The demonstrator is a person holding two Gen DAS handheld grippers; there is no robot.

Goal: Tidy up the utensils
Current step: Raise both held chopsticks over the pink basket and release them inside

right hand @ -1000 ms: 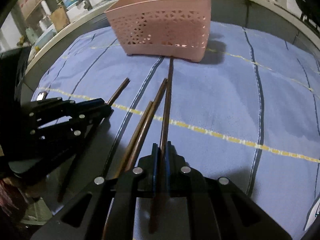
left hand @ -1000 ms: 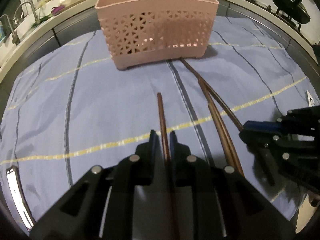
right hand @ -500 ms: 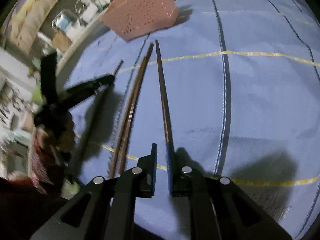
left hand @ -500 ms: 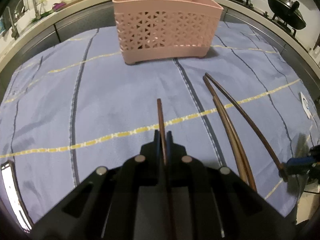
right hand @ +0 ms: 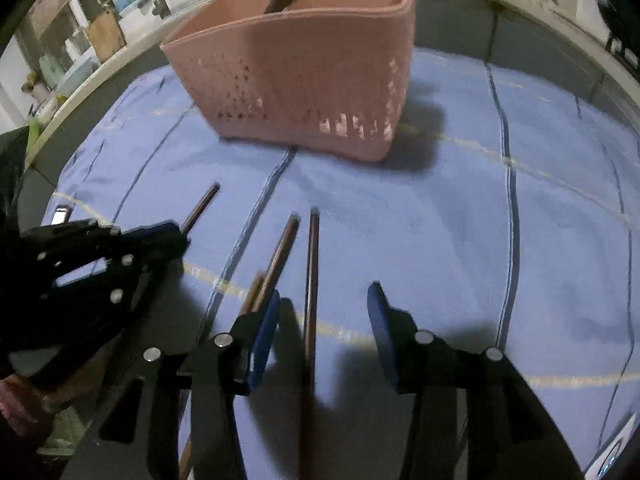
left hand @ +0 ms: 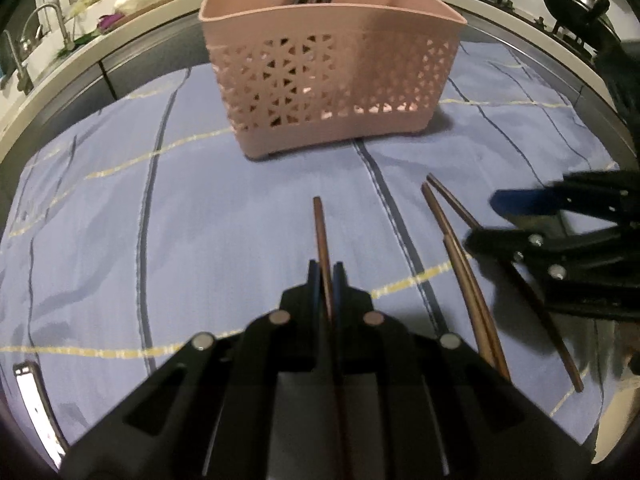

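A pink perforated basket (left hand: 332, 76) stands on a blue striped cloth (left hand: 160, 232), with dark chopsticks upright inside it; it also shows in the right wrist view (right hand: 304, 80). My left gripper (left hand: 327, 276) is shut on a brown chopstick (left hand: 320, 228) that points toward the basket. Three more brown chopsticks (left hand: 460, 252) lie on the cloth to its right. My right gripper (right hand: 322, 312) is open, its blue pads either side of one lying chopstick (right hand: 312, 264). It appears in the left wrist view (left hand: 560, 240) at right. The left gripper shows in the right wrist view (right hand: 120, 248) at left.
A kitchen counter with a sink tap (left hand: 52, 24) runs behind at left. Black pans (left hand: 576, 0) sit on a stove at back right. The cloth's front edge (left hand: 36, 392) is near my left gripper.
My right gripper has opened and let go of its chopstick, which now lies on the cloth between its fingers. My left gripper still holds its chopstick and has moved nearer the basket.
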